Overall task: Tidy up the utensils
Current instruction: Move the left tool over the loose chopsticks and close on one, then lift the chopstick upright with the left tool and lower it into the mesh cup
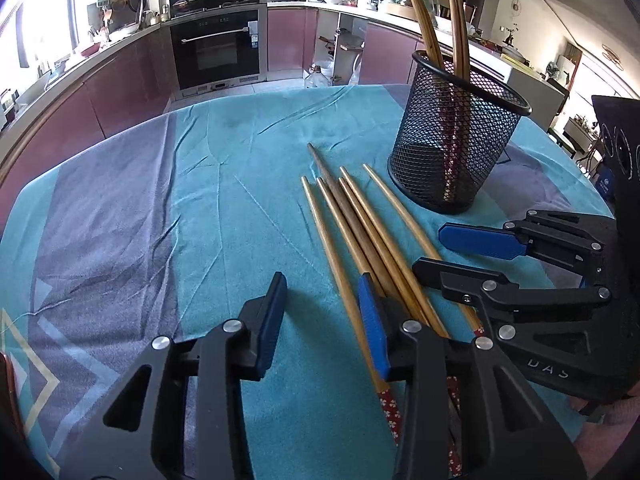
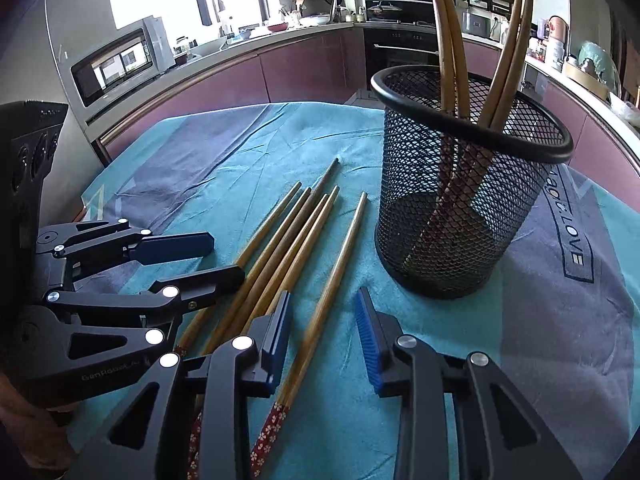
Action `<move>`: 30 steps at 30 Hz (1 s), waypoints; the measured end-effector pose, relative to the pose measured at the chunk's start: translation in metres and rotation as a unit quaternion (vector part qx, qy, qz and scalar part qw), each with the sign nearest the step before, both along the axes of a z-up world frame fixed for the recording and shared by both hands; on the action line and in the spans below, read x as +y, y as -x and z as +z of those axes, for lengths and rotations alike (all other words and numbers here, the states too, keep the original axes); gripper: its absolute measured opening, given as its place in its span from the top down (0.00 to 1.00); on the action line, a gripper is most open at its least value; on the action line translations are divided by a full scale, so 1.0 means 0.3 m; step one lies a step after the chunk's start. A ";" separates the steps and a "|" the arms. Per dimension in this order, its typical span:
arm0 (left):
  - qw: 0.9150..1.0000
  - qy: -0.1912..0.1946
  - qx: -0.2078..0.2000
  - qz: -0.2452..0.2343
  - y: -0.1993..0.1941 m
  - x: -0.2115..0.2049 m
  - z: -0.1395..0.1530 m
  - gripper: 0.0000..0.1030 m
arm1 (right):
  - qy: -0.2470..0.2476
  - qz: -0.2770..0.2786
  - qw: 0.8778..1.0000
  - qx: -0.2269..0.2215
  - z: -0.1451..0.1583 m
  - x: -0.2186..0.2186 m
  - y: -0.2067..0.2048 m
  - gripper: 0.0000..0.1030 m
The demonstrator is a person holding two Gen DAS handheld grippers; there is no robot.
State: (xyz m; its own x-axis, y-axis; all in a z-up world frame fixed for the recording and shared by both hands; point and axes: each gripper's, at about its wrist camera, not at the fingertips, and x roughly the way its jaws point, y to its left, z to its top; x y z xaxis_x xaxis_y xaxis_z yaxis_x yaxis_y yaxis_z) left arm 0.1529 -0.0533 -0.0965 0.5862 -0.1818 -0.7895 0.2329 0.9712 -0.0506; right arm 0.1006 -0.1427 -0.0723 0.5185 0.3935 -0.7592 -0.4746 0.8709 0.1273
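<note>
Loose chopsticks (image 2: 288,248): five, wooden, lying fanned on the teal tablecloth (image 1: 224,208) just beside the holder, tips pointing away, patterned red ends toward the camera. Rightmost chopstick (image 2: 340,264): lies slightly apart from the other four, running between the spread fingers of the right gripper (image 2: 324,340), not yet pinched. Mesh holder (image 2: 460,200): black, upright, already carrying four chopsticks that lean outward against its rim. Left gripper (image 1: 324,328): jaws likewise spread, empty, its right finger resting over or just above the bundle; contact cannot be confirmed. Risks, as judged: closing on a round stick lying flat may roll it toward its neighbours or take two at once; a grip near one end may let the stick droop or swing on lifting; the two grippers sit near each other and may collide; a tip striking the leaning sticks or the rim may tip the light holder.
</note>
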 end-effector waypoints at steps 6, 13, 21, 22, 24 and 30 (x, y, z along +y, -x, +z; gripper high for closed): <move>1.000 -0.006 -0.001 0.001 -0.034 -0.011 0.002 0.69 | -0.008 -0.013 1.000 0.005 -0.001 -0.008 -0.033 0.89; 1.000 0.001 -0.001 0.009 -0.046 -0.011 -0.001 0.84 | -0.028 -0.020 0.999 0.014 -0.002 -0.039 -0.043 0.95; 1.000 0.022 0.006 0.020 -0.038 0.012 0.000 0.93 | -0.049 -0.015 0.998 0.020 0.010 -0.069 -0.027 0.95; 1.000 0.023 0.006 0.021 -0.035 0.014 -0.001 0.93 | -0.054 -0.013 0.998 0.020 0.013 -0.076 -0.023 0.95; 0.999 0.027 0.006 0.022 -0.029 0.019 0.001 0.93 | -0.061 -0.011 0.998 0.019 0.022 -0.084 -0.014 0.95; 0.999 0.040 -0.006 0.023 0.002 0.044 0.036 0.93 | -0.097 0.002 0.995 0.016 0.058 -0.114 0.020 0.95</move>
